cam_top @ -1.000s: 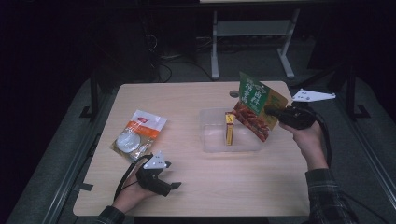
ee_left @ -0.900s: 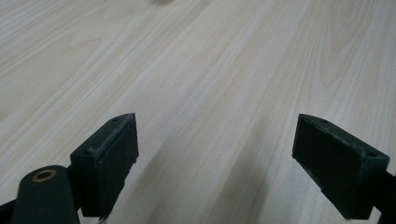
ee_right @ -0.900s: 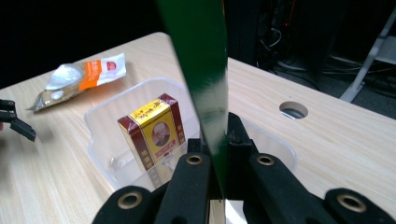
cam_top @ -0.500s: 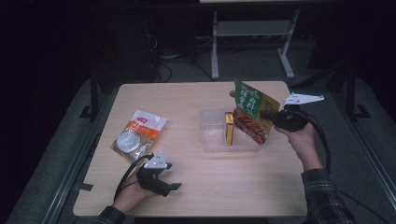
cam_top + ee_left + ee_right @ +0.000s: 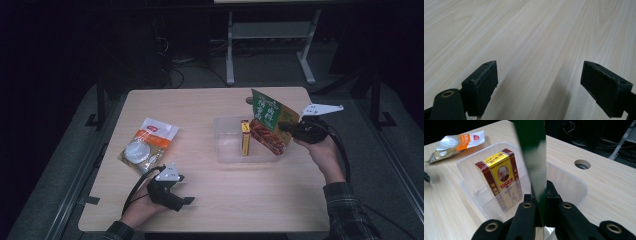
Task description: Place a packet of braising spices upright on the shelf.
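My right gripper (image 5: pixel 286 128) (image 5: pixel 539 195) is shut on a green and red snack bag (image 5: pixel 267 121) (image 5: pixel 533 157), holding it upright over the right side of a clear plastic tub (image 5: pixel 227 150) (image 5: pixel 471 157). A yellow and maroon box (image 5: pixel 245 137) (image 5: pixel 500 177) stands upright inside the tub, left of the bag. My left gripper (image 5: pixel 186 201) (image 5: pixel 539 87) rests low at the table's front left, open, with bare wood between its fingers. An orange and white packet (image 5: pixel 149 142) (image 5: pixel 456 142) lies flat on the table beyond it.
The wooden table (image 5: pixel 210 200) has a round cable hole (image 5: pixel 249 100) (image 5: pixel 582 164) behind the tub. A metal stand (image 5: pixel 270 35) and cables sit on the dark floor beyond the far edge.
The right hand has drawn the snack bag slightly left and lower, toward the tub. The left gripper has stayed put.
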`<control>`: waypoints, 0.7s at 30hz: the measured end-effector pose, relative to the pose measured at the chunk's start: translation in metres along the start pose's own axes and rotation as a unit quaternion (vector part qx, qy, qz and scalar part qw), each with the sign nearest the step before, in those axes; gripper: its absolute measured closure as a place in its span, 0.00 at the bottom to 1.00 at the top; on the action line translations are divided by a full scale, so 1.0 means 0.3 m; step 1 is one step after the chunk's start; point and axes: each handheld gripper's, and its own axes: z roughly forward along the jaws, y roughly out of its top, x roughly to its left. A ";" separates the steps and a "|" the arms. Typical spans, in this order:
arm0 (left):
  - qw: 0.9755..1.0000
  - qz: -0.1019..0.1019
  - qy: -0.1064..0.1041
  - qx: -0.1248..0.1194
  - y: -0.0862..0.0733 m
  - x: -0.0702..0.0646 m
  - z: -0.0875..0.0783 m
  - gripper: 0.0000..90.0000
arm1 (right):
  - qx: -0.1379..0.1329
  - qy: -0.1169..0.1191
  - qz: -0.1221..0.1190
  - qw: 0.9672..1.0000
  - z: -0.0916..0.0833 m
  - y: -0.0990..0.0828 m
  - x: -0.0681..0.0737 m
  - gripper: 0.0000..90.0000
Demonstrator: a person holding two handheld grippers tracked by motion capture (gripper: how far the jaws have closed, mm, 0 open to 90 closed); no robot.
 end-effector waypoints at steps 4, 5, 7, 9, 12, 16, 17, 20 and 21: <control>1.000 0.001 0.002 0.007 0.001 0.001 -0.001 0.15 | 0.003 0.000 -0.004 1.000 0.001 0.001 0.005 0.98; 1.000 0.002 0.003 0.009 0.001 0.000 -0.001 0.15 | 0.004 0.001 -0.004 1.000 0.001 0.001 0.006 0.97; 1.000 0.001 0.003 0.006 0.003 -0.001 -0.002 0.15 | 0.014 -0.004 -0.009 1.000 0.005 0.001 0.010 0.89; 1.000 -0.001 0.003 0.003 0.006 -0.003 -0.006 0.15 | 0.023 -0.014 -0.012 1.000 0.016 -0.003 0.016 0.76; 1.000 -0.005 0.002 -0.004 0.010 -0.005 -0.012 0.15 | 0.026 -0.016 -0.006 1.000 0.020 -0.006 0.018 0.57; 1.000 0.001 -0.001 0.002 0.008 -0.006 -0.008 0.15 | 0.027 -0.032 0.002 0.999 0.017 -0.009 0.017 0.39; 1.000 0.002 -0.001 0.003 0.008 -0.007 -0.008 0.15 | 0.026 -0.028 0.005 0.999 0.014 -0.013 0.014 0.36; 1.000 0.005 0.000 0.001 0.008 -0.009 -0.012 0.15 | 0.025 -0.030 0.007 0.999 0.002 -0.027 0.014 0.30; 1.000 0.004 0.000 0.001 0.008 -0.008 -0.013 0.15 | 0.019 -0.038 0.002 0.999 -0.007 -0.037 0.018 0.29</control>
